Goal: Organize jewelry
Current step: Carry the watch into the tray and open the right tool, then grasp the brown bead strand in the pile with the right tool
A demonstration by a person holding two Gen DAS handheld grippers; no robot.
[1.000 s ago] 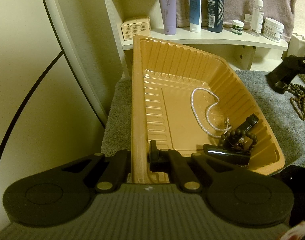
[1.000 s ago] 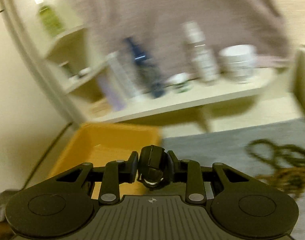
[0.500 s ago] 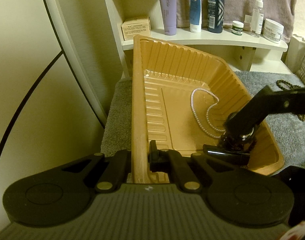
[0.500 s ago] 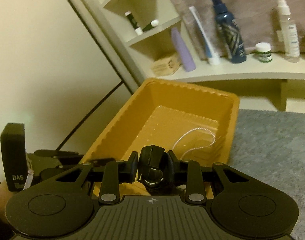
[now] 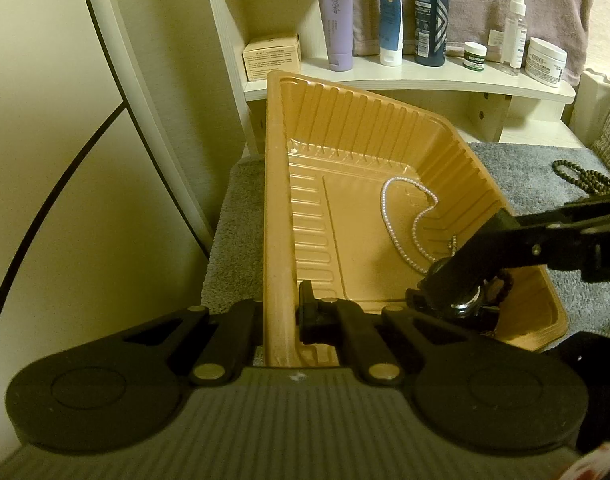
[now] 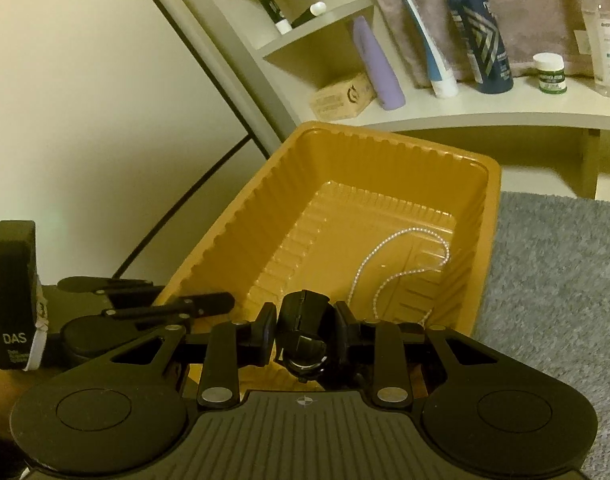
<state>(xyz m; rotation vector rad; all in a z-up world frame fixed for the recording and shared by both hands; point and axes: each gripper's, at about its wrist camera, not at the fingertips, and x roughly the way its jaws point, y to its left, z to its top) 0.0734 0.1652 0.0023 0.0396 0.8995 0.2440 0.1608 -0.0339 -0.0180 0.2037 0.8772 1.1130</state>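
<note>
Between the left gripper [image 5: 279,316] fingers, the orange tray [image 5: 279,200] rim is clenched. Ahead of them, the right gripper [image 5: 457,288] has come over the tray's near corner, so its load is ready to drop. One pearl necklace [image 5: 409,224] lies inside.

From the right wrist, its fingers [image 6: 261,332] grasp one dark watch [image 6: 305,332] above the tray; one dark bead string [image 5: 585,178] waits outside.

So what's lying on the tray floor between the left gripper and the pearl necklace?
Nothing: in the left wrist view the tray floor is bare between the left gripper, clamped on the near rim, and the pearl necklace.
</note>
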